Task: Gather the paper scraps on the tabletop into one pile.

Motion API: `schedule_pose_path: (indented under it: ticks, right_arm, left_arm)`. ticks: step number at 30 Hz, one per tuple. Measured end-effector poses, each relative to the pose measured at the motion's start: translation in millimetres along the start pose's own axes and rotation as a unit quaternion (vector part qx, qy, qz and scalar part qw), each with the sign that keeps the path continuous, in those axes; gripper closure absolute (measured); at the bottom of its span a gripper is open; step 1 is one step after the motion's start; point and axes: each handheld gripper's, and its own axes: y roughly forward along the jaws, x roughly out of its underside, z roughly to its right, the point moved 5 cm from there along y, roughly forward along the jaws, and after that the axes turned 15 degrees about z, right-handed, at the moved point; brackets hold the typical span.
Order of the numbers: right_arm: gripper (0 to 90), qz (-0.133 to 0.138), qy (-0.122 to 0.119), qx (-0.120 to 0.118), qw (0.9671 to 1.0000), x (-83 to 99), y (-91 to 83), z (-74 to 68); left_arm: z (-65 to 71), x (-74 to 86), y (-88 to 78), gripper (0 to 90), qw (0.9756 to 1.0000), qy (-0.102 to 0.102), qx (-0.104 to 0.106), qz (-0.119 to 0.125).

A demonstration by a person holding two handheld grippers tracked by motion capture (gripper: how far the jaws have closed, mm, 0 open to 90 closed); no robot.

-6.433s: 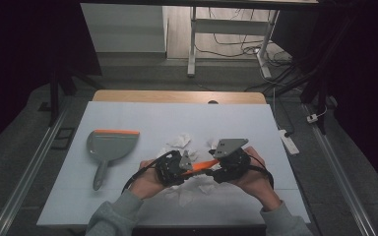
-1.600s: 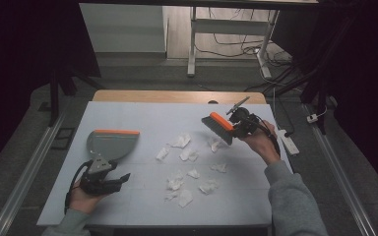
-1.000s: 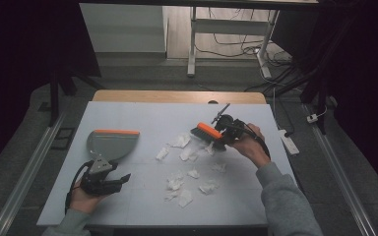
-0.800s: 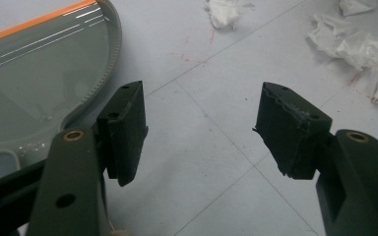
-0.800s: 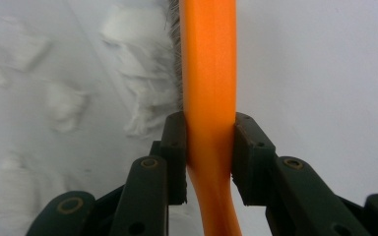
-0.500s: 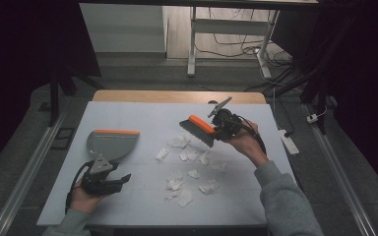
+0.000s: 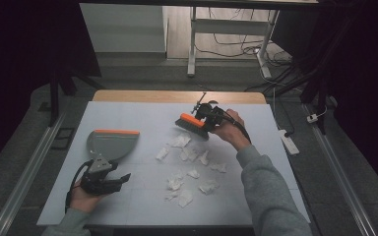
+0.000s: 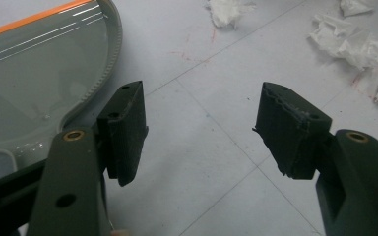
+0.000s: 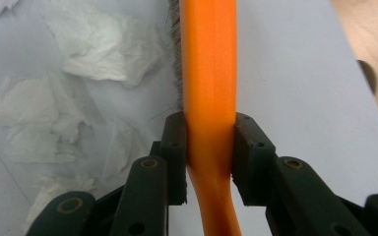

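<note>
Right gripper (image 7: 204, 118) has carried the orange-backed hand brush (image 7: 192, 125) leftward from the table's right edge to just behind the crumpled paper scraps (image 7: 189, 164); left gripper (image 7: 109, 181) unchanged at the near left. Right jaws are clamped on the brush's orange handle (image 9: 210, 93), bristles hanging above the white table (image 7: 142, 110). Left jaws stand apart with nothing between them, just beside the grey dustpan (image 7: 109, 143).

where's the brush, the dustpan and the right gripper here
brush (image 7: 193, 124), high view, on the orange back above the bristles
dustpan (image 7: 109, 145), high view, on the grey scoop behind its orange lip
right gripper (image 9: 210, 157), right gripper view, between the two jaws clamped on the brush's orange handle
</note>
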Motion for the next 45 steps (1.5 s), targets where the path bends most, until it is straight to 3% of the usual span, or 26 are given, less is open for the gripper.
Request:
schedule_pose_path:
  ticks: [9, 18, 20, 22, 26, 30, 32, 39, 45]
  right_arm:
    - [69.8, -0.011, -0.052, -0.027, 0.9982, -3.7, -1.3, -25.6]
    - [69.8, 0.013, -0.063, -0.08, 0.9947, 11.0, -22.6, -54.9]
    - [69.8, 0.021, -0.065, -0.08, 0.9944, 14.2, -28.1, -58.9]
    - [69.7, 0.037, -0.054, -0.073, 0.9952, 15.2, -34.8, -58.9]
    - [69.7, 0.085, -0.001, -0.043, 0.9955, 13.0, -50.4, -47.0]
    - [69.7, 0.115, 0.046, -0.017, 0.9921, 10.9, -63.3, -35.0]
    - [69.7, 0.12, 0.05, -0.015, 0.9914, 9.5, -66.3, -33.6]
    - [69.7, 0.132, 0.071, -0.034, 0.9881, -6.4, -59.2, -45.7]
    - [69.7, 0.132, 0.088, -0.044, 0.9864, -34.4, -40.4, -68.0]
  left_arm:
    - [1.1, -0.1, -0.3, 36.9, 1.0, 0.002, 0.001, -0.001]
    - [2.1, -0.2, 0.2, 36.8, 1.0, 0.002, 0.0, -0.002]
    - [2.3, -0.2, 0.5, 36.8, 1.0, 0.003, 0.0, -0.003]
    - [2.6, -0.3, 0.6, 36.9, 1.0, 0.003, -0.002, -0.003]
    - [3.0, -1.0, -0.1, 36.8, 1.0, 0.003, -0.004, -0.003]
    - [2.7, -0.8, 0.1, 36.8, 1.0, 0.003, -0.005, -0.003]
    - [2.6, -0.3, 0.6, 36.8, 1.0, 0.003, -0.005, -0.004]
    - [2.0, 0.1, 0.4, 36.8, 1.0, 0.003, -0.005, -0.004]
    - [1.0, 0.7, 0.5, 36.8, 1.0, 0.002, -0.005, -0.004]
